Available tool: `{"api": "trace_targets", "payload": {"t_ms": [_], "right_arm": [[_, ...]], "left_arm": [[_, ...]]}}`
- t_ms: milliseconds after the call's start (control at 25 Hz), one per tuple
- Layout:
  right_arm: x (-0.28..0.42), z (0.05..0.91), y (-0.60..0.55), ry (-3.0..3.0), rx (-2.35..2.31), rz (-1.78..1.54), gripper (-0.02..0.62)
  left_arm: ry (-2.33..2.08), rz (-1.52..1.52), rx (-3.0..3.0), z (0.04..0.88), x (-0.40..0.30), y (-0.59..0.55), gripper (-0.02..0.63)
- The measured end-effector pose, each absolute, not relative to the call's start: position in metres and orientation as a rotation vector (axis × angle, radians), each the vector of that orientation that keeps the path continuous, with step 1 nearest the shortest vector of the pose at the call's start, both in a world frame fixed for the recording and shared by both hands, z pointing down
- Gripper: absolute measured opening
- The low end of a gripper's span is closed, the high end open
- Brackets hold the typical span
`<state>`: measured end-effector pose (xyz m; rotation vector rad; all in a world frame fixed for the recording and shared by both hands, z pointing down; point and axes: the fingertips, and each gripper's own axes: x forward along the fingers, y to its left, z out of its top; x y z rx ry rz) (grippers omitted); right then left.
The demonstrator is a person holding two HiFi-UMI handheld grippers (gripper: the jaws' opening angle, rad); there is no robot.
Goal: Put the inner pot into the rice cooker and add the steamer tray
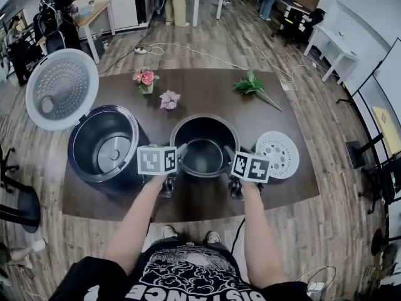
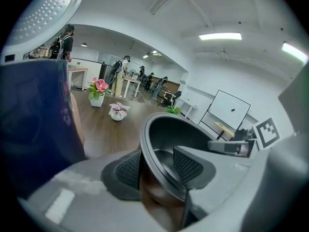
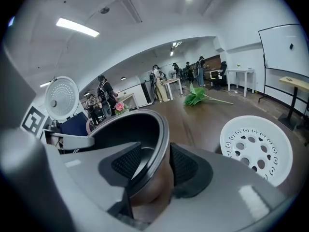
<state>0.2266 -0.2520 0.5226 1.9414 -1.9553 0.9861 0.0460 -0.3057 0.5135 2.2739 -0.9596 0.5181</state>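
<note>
**Item 1. Dark grey round metal inner pot** (image 1: 203, 146). It stands upright on the dark brown wooden table (image 1: 207, 89), between the cooker and the tray and near the person's edge. It is not yet in the cooker.

**Item 2. Left gripper** (image 2: 157, 164). Its jaws are about half closed astride the pot's near rim, one pad inside and one outside. A sliver of the pot's interior shows beside the inner pad, so this is judged not yet a grip.

**Item 3. Right gripper** (image 3: 155, 162). It straddles the rim the same way further round, jaws narrow and pads close on both sides. Whether they press cannot be told. Taking the rim at two points likely serves to lift the pot level.

**Item 4. Dark blue round rice cooker** (image 1: 94, 177). It stands left of the pot with its white dimpled lid (image 1: 61, 88) raised, which leaves the well open to receive the pot.

**Item 5. White perforated round plastic steamer tray** (image 1: 277, 154). It lies flat to the right of the pot and apart from it. It is probably set aside because it goes in last.

**Item 6. Decoration at the table's far side.** This comprises a pink potted flower (image 1: 145, 78), a pale pink flower (image 1: 169, 99) and a green leafy sprig (image 1: 252, 86), all well clear of the work.

**Markings.** No brand or label can be read on the cooker, pot or tray. The marker cubes (image 1: 156, 160) carry black-and-white square patterns with no lettering. The white print on the person's black shirt is cut off and cannot be read with confidence.
</note>
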Motion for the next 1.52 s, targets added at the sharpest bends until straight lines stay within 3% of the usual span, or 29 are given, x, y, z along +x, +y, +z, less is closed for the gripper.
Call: {"api": "trace_targets", "payload": {"t_ms": [120, 440, 1520], "right_arm": [[0.225, 0.521, -0.252, -1.952, 1.96, 0.974, 0.149], [0.227, 0.519, -0.241, -1.931, 1.999, 0.987, 0.132], [0.194, 0.356, -0.277, -2.304, 1.96, 0.551, 0.11]], "left_arm": [[-0.983, 0.518, 2.261, 0.514, 0.042, -0.306, 0.167], [-1.005, 0.497, 2.224, 0.512, 0.04, -0.296, 0.146], [-1.26, 0.154, 2.37, 0.366, -0.003, -0.294, 0.138]]}}
